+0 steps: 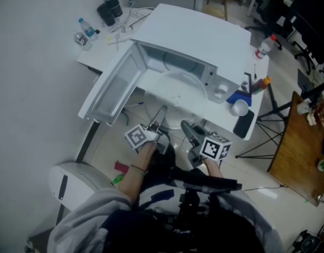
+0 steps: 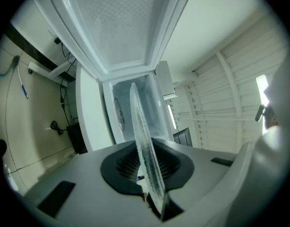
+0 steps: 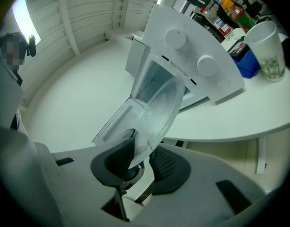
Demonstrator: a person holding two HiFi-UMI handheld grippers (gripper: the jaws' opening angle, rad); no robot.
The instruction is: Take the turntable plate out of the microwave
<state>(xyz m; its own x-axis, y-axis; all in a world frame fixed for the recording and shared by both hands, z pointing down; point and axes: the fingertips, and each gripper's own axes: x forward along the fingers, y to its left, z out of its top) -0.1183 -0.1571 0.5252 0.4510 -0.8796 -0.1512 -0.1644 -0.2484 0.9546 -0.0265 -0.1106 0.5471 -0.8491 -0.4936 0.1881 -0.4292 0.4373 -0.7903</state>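
Observation:
The clear glass turntable plate hangs just in front of the white microwave, whose door stands swung open to the left. My left gripper grips the plate's near left rim and my right gripper its near right rim. In the left gripper view the plate runs edge-on between the dark pads of the left gripper, with the open cavity behind it. The right gripper view has the plate slanting up out of the right gripper, pads on its rim, towards the microwave's knob panel.
The white table carries a water bottle and a black flask at the back left. A white cup, a blue item and a dark phone lie right of the microwave. A wooden table stands at the right, a white bin at the lower left.

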